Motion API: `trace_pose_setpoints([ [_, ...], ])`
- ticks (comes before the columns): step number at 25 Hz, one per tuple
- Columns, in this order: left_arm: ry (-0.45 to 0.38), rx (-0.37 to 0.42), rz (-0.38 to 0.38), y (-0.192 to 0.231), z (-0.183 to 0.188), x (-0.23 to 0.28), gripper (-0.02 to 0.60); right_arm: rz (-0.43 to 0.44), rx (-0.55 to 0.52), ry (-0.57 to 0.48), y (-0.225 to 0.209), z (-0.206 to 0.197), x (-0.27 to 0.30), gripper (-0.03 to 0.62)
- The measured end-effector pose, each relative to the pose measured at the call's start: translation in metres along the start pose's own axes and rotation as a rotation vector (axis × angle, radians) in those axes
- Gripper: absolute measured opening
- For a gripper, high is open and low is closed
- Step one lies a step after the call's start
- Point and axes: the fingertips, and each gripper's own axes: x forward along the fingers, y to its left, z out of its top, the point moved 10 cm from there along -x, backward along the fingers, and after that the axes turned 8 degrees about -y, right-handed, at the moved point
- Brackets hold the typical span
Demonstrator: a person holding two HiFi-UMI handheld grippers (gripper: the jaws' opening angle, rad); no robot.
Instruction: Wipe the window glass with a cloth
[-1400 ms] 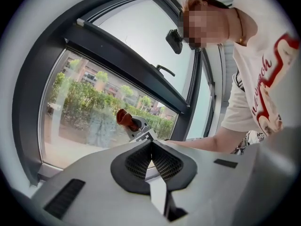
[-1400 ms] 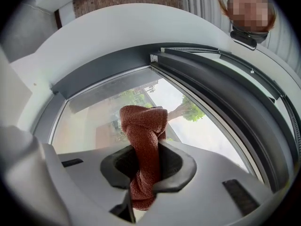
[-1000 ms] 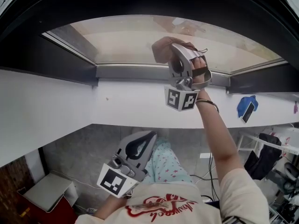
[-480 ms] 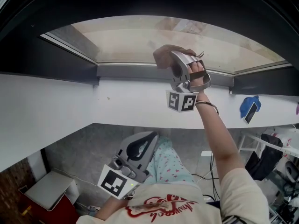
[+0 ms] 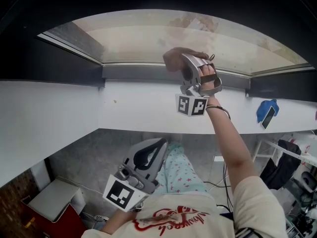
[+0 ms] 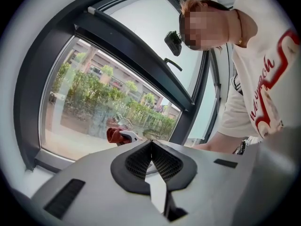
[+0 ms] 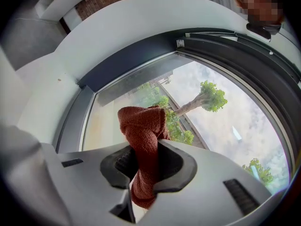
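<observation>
The rust-red cloth [image 5: 174, 58] has slipped down and a touch to the right over the past second. It now sits at the bottom edge of the window glass [image 5: 148, 36], just above the grey lower frame [image 5: 133, 72]. The right gripper [image 7: 146, 147], held up on an outstretched arm, is clenched round the middle of the cloth. A bunched knot of fabric stands out past the jaw tips toward the pane, and a short tail hangs behind. Whether the knot is actually pressing on the glass cannot be made out. The left gripper [image 6: 151, 144] hangs low in front of the person's body, below the white sill [image 5: 64, 113] and well apart from the window, its jaws closed together on nothing.

The risks here follow from where the cloth is and how it is held. So close to the bottom edge, another downward stroke could drag the knot onto the frame or knock the hard jaw tips against it. The cloth is wadded rather than spread, so only a small patch would meet the glass, which could leave streaks and unwiped strips. A firm sideways drag might also work the fabric loose from the jaws, and hard pressure could bring bare plastic onto the pane.
</observation>
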Motion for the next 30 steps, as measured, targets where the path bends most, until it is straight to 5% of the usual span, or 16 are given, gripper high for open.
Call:
trace_pose_setpoints([
  [30, 0.014, -0.027, 0.060, 0.017, -0.008, -0.002, 0.021, 0.187, 0.019, 0.057, 0.078, -0.028, 0.015, 0.075],
])
